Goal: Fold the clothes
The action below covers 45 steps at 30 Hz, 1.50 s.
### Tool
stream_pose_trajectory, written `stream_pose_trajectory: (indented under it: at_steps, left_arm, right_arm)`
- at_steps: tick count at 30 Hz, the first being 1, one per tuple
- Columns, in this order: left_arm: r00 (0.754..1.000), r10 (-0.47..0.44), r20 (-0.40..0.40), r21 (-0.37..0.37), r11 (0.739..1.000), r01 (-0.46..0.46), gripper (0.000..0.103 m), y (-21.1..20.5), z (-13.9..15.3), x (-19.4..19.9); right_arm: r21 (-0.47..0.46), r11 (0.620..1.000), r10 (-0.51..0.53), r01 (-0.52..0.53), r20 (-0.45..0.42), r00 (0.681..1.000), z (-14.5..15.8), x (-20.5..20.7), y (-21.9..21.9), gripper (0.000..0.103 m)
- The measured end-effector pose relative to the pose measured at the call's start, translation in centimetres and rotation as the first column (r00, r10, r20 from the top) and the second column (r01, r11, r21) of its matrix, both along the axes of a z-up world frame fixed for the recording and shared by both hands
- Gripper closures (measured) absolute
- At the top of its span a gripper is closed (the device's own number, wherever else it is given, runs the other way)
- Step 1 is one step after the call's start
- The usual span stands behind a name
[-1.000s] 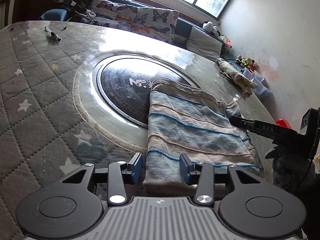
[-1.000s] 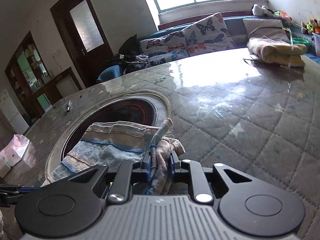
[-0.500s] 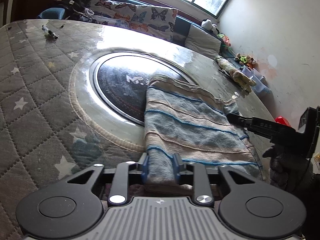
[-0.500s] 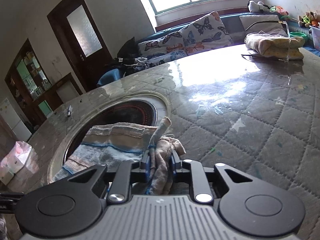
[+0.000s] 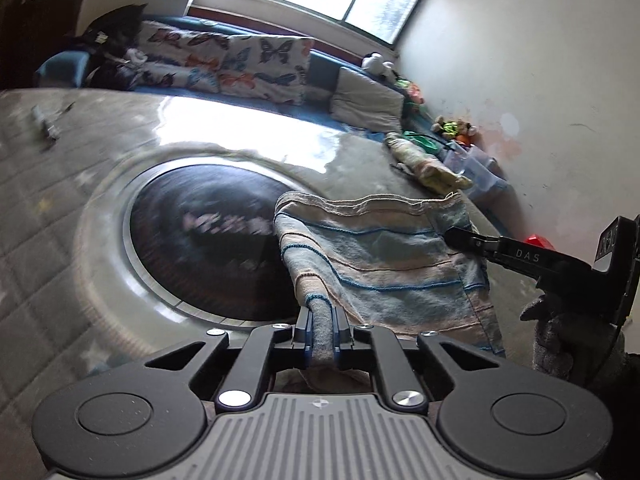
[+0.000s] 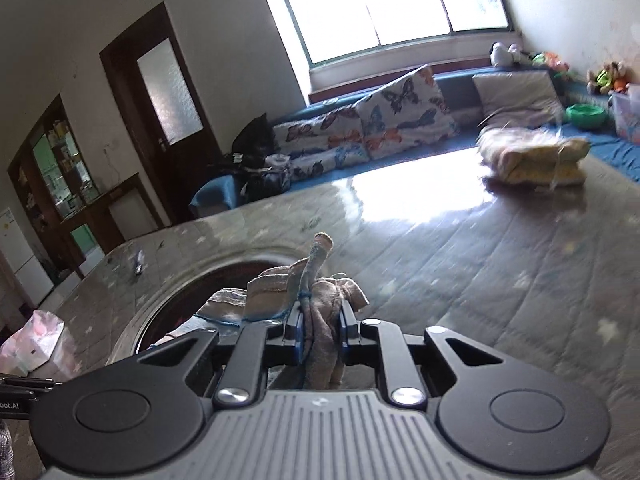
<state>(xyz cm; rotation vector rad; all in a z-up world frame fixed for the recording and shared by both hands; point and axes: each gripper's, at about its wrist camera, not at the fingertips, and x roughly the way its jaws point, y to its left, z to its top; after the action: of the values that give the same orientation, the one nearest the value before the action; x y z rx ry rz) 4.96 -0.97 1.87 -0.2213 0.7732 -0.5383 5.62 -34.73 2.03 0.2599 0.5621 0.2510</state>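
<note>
- Your left gripper (image 5: 321, 334) has just been closing and now pinches the near corner of the striped towel (image 5: 384, 264).
- Your right gripper (image 6: 321, 338) is clamped on a bunched corner of the same towel, its finger marked "DAS" in the left view.
- The towel hangs lifted between both grippers over the quilted table (image 5: 48, 216), partly above the dark round inset (image 5: 200, 236); its white lettering is blurred.
- A folded cloth (image 6: 532, 154) lies at the far edge.

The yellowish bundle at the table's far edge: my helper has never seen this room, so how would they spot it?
Start at the big quilted table. At its far edge, toward the window, sits the folded bundle. It is pale yellow and pink, unlike the blue-striped cloth.
</note>
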Motion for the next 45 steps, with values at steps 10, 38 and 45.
stream_pose_trajectory:
  at_steps: [10, 38, 45]
  left_arm:
    - [0.996, -0.085, 0.029, 0.029, 0.996, 0.084, 0.093, -7.2, 1.7, 3.5]
    - [0.986, -0.132, -0.1, 0.084, 0.986, 0.141, 0.089, -15.5, -3.2, 8.6]
    - [0.988, -0.13, -0.087, 0.091, 0.986, 0.138, 0.087, -14.9, -2.7, 8.4]
  right_arm:
    - [-0.096, 0.992, -0.077, 0.081, 0.043, 0.996, 3.2, 1.9, -4.4, 0.088]
    - [-0.221, 0.963, -0.177, 0.154, -0.09, 0.98, -2.1, 9.1, -12.6, 0.083]
    - [-0.23, 0.951, -0.227, 0.206, -0.07, 0.971, -1.2, 9.0, -13.2, 0.079]
